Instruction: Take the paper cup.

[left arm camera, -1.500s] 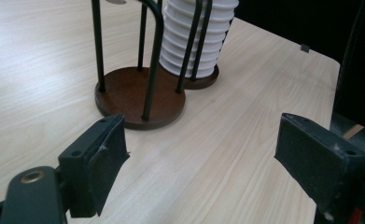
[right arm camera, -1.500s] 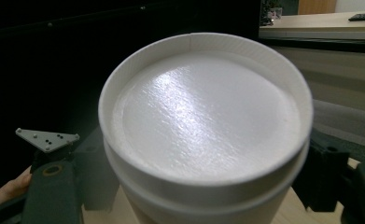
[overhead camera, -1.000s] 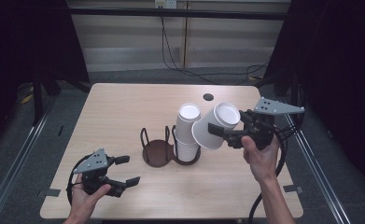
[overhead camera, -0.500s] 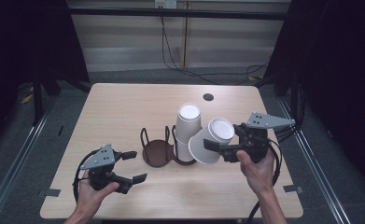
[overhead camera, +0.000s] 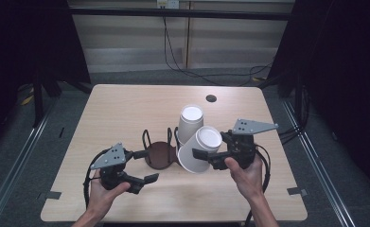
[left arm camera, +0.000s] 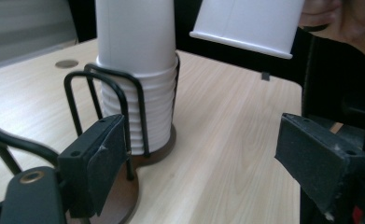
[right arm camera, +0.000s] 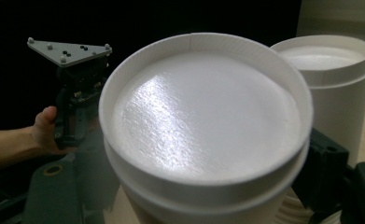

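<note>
Overhead, pale wood table (overhead camera: 126, 109), dark room, right claw (overhead camera: 210, 159) grasping paper cup (overhead camera: 199, 150), left claw (overhead camera: 145, 166) released.

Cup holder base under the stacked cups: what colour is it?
Dark brown, with black wire uprights; the cup holder base shows best in the high view.

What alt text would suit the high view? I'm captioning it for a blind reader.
The right claw holds an upturned white cup tilted beside a stack of cups in a wire holder on a wooden table. The left claw, open with nothing in it, sits near the holder's front left.
</note>
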Available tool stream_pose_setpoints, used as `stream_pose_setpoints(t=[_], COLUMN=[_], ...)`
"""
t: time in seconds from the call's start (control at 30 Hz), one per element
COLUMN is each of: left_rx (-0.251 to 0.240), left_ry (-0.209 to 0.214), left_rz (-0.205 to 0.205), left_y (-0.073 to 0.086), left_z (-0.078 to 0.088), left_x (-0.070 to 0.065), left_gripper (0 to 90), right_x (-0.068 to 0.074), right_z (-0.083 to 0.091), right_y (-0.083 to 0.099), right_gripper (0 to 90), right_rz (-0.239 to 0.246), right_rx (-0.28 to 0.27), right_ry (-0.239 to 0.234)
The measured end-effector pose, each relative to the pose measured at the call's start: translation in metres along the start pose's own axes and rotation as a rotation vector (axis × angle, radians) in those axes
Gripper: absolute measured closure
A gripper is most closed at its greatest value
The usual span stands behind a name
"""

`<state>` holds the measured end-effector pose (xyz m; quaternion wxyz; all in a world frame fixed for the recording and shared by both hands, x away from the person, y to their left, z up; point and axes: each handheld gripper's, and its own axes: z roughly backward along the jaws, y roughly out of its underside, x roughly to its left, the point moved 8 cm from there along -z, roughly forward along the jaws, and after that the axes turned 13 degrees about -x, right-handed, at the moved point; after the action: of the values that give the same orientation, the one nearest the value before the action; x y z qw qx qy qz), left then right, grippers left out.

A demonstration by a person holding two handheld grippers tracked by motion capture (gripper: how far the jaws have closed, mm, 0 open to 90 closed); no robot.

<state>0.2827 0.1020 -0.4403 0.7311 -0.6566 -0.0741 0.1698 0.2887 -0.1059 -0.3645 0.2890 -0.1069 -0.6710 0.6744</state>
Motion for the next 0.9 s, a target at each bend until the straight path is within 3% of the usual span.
stream_pose_setpoints(t=[0.07,0.23,0.5,0.57,0.9], left_rx=[-0.01,0.0,-0.018,-0.012,-0.006], left_ry=[-0.007,0.014,0.047,0.059,0.059], left_rz=[0.003,-0.005,-0.007,0.004,0.007], left_y=[0.002,0.005,0.008,0.009,0.011], left_z=[0.001,-0.001,-0.004,-0.005,-0.012], left_x=[0.001,-0.003,-0.01,-0.011,-0.012], left_gripper=[16.1,15.9,16.0,15.9,15.9], right_x=[0.001,0.004,0.013,0.015,0.02], right_z=[-0.004,-0.017,-0.039,-0.042,-0.052], right_y=[0.005,0.018,0.035,0.039,0.053], right_gripper=[23.3,23.6,23.7,23.7,24.1], right_rz=[0.002,-0.022,-0.015,-0.002,-0.03], right_rx=[0.015,0.039,0.089,0.083,0.083], right_ry=[-0.01,-0.052,-0.097,-0.112,-0.13])
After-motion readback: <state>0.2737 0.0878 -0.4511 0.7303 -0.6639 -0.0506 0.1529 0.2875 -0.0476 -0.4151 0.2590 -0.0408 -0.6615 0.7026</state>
